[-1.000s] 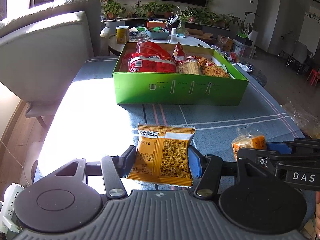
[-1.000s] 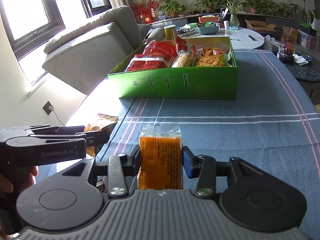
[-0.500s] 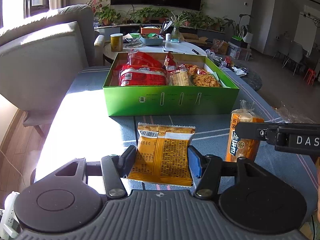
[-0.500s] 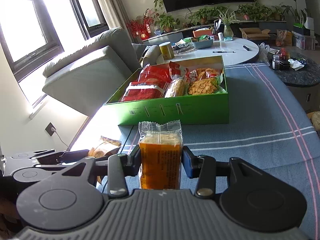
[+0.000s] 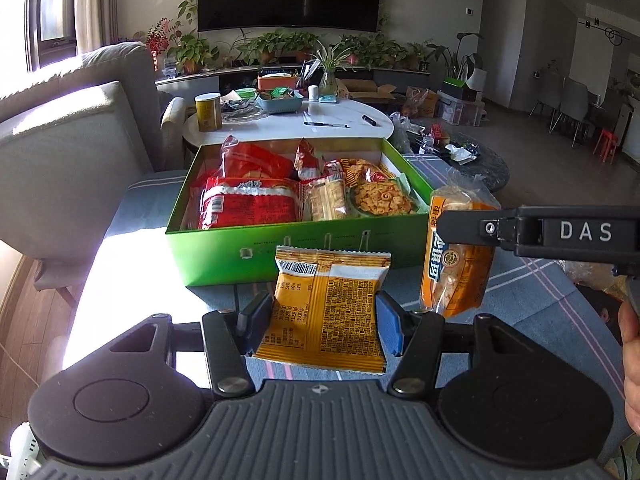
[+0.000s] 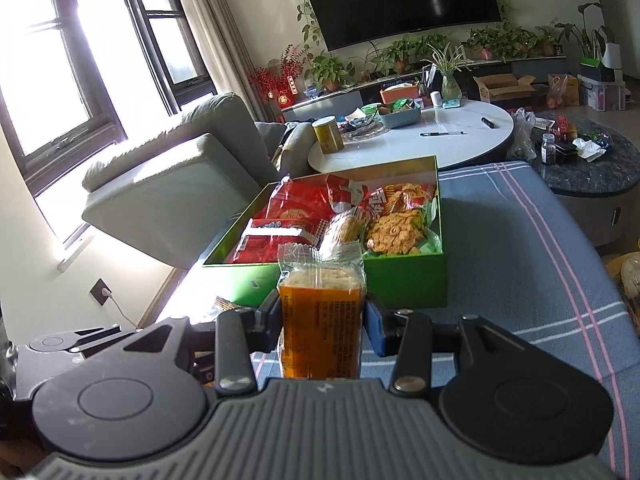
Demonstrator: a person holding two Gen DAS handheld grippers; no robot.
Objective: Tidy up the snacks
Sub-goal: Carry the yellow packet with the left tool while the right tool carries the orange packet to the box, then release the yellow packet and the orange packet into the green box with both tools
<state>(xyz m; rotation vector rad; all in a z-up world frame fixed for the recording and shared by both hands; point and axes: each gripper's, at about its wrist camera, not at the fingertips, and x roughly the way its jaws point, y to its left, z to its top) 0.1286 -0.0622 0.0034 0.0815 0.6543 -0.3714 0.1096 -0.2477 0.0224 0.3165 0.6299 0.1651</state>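
My left gripper (image 5: 324, 326) is shut on a flat orange snack packet (image 5: 325, 304), held above the blue striped cloth in front of the green box (image 5: 304, 246). My right gripper (image 6: 322, 326) is shut on an orange bread packet (image 6: 322, 320), also held up in front of the green box (image 6: 404, 282). The bread packet (image 5: 454, 260) and the right gripper show at the right of the left wrist view. The box holds red bags, a cracker sleeve and a ring-snack bag.
A grey sofa (image 5: 60, 152) stands left of the table. A white round table (image 6: 420, 140) with a yellow can and a basket lies behind the box. A clear bag (image 6: 632, 276) lies at the table's right edge. The left gripper's body (image 6: 60, 344) shows low left in the right wrist view.
Both grippers have risen off the cloth and moved toward the green box, each keeping its packet. The right gripper's bread packet now hangs level with the box's right front corner.
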